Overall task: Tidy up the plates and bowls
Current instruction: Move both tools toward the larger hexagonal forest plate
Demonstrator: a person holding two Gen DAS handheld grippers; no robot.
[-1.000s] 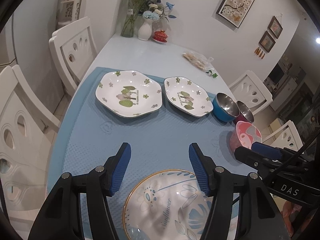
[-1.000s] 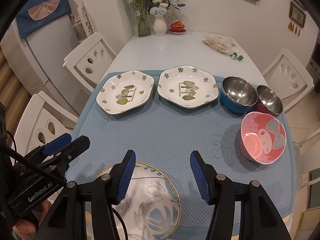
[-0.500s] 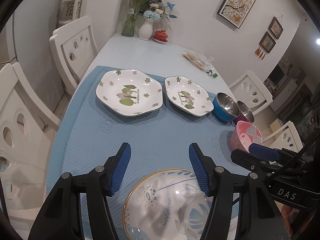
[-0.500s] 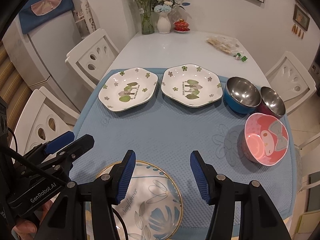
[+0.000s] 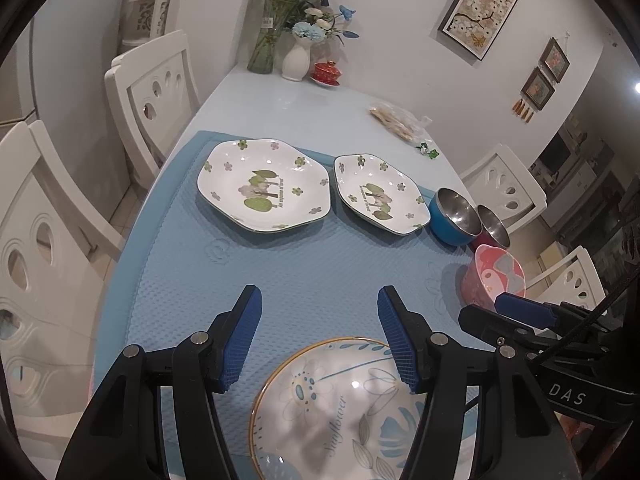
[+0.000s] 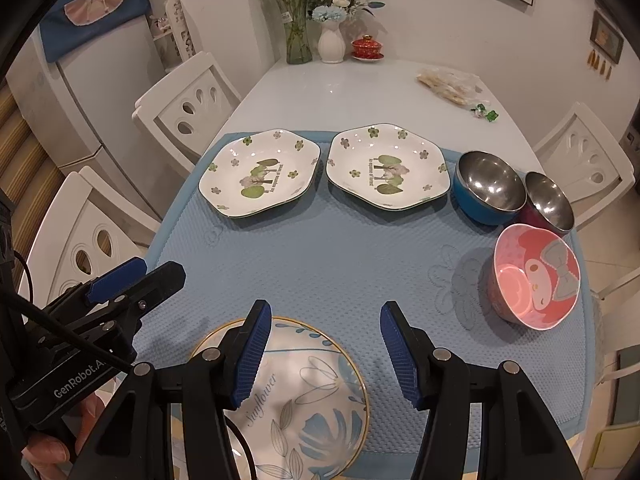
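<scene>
On the blue mat, three plates: two white hexagonal plates with green trees at 12 o'clock, one round gold-rimmed plate at 6. Three bowls at 2 to 3 o'clock: blue bowl, maroon bowl, pink bowl. Left gripper and right gripper hover with jaws apart, empty.

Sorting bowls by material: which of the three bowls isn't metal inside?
The pink bowl, nearest the camera at the mat's right edge; the blue bowl and dark red bowl have shiny steel interiors.
</scene>
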